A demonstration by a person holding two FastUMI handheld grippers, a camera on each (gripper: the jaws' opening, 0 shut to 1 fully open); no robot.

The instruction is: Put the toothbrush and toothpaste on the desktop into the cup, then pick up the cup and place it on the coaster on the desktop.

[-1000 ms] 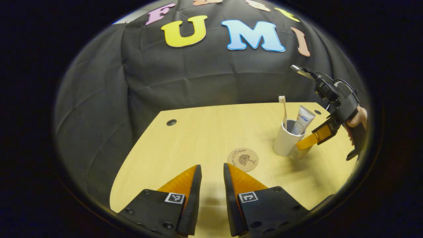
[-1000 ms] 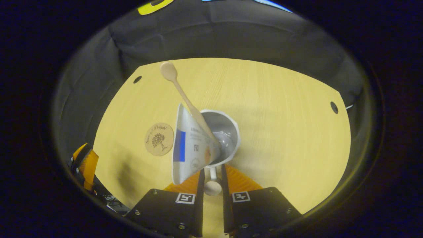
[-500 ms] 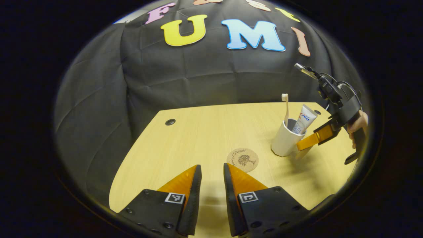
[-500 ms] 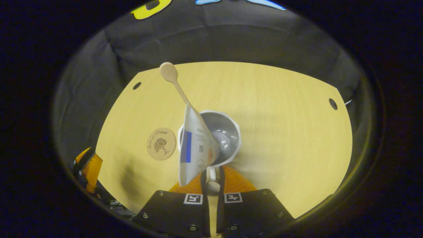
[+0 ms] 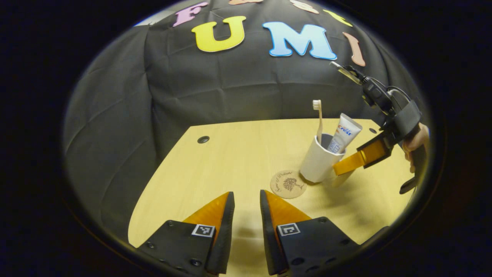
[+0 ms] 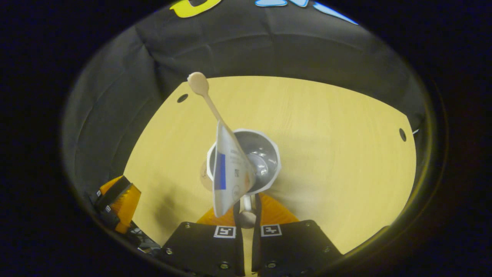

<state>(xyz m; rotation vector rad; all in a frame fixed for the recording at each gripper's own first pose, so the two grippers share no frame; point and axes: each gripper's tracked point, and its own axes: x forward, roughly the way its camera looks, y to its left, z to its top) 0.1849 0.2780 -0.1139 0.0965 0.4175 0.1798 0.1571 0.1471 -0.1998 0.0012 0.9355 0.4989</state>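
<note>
In the right gripper view the cup (image 6: 246, 161) hides most of the coaster (image 6: 202, 177) (a sliver shows at its left). The right gripper (image 6: 246, 209) clamps its fingers on the cup's handle; toothbrush (image 6: 205, 96) and toothpaste (image 6: 228, 173) stand inside. Since earlier the cup has travelled to the coaster's edge, above the worktop (image 5: 238, 157). The left gripper (image 5: 246, 209) hovers, fingers slightly parted, empty.

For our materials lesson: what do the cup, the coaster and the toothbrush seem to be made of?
Cup: probably glazed ceramic or hard plastic, white and smooth, with a shiny inside.
Coaster: likely cork or wood, a matt tan disc with a dark tree print.
Toothbrush: possibly bamboo or beige plastic, with a pale matt handle.
</note>
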